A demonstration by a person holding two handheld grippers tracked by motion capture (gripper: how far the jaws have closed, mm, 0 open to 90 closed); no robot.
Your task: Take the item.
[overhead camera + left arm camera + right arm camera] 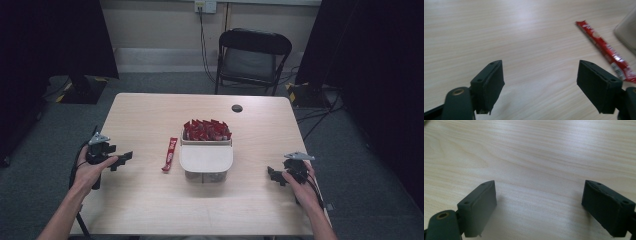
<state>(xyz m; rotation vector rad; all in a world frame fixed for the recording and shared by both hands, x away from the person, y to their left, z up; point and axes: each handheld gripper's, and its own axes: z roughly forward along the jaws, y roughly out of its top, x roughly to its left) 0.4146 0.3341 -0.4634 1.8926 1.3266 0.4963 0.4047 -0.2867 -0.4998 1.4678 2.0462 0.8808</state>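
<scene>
Left gripper (121, 159) near table's (145, 200) left edge, jaws wide apart, nothing btwn. Right gripper (274, 175) near right edge, also spread, empty. Red sachet (170, 153) lies flat just left of centre box (206, 159) w/ red packets (206, 130)

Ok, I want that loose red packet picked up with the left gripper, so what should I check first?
1. Left gripper open and holding nothing: ok.
2. Red packet lying flat and loose on the table, apart from the container: ok.
3. Bare tabletop between the left gripper and the packet: ok.
4. Right gripper open, holding nothing, far side of the container: ok.
5. Room in the container for another packet: cannot tell.
</scene>
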